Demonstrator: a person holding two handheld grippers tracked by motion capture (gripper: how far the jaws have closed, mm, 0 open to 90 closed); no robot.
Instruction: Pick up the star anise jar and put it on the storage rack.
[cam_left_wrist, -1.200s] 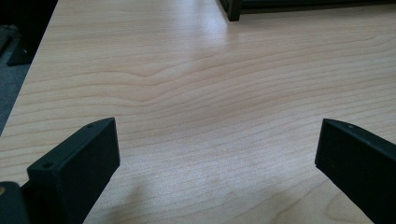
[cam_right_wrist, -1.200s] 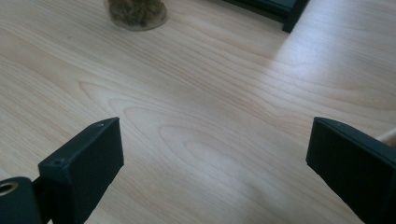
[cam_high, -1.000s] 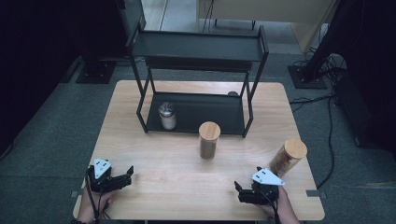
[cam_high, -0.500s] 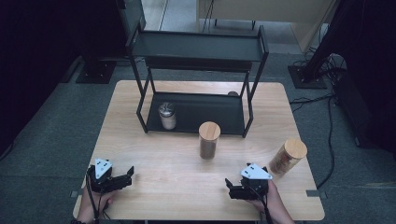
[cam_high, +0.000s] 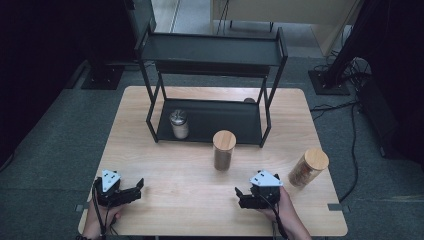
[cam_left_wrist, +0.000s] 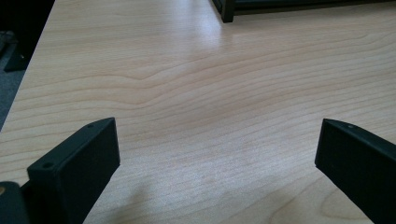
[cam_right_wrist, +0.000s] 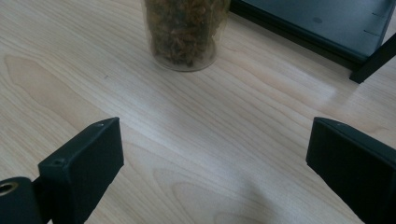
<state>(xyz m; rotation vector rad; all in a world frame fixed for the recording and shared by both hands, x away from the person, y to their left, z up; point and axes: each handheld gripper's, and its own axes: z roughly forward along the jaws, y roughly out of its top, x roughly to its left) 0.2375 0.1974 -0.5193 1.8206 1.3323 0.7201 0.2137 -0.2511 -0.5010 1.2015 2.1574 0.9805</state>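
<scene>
At the bottom of the high view both the left gripper (cam_high: 131, 189) and right gripper (cam_high: 241, 196) rest released, empty-jawed, on the wooden table (cam_high: 185, 170); just above centre stands the wooden-lidded jar (cam_high: 223, 150), before the black shelf rack (cam_high: 210, 112)

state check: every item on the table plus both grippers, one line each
left gripper: open, empty, low over the table
right gripper: open, empty, facing the centre jar
centre jar: upright, wooden lid on, on the table
right jar: tilted, wooden lid on
small jar: upright, metal lid on, on the rack's lower shelf
black rack: upright, top shelf bare
</scene>
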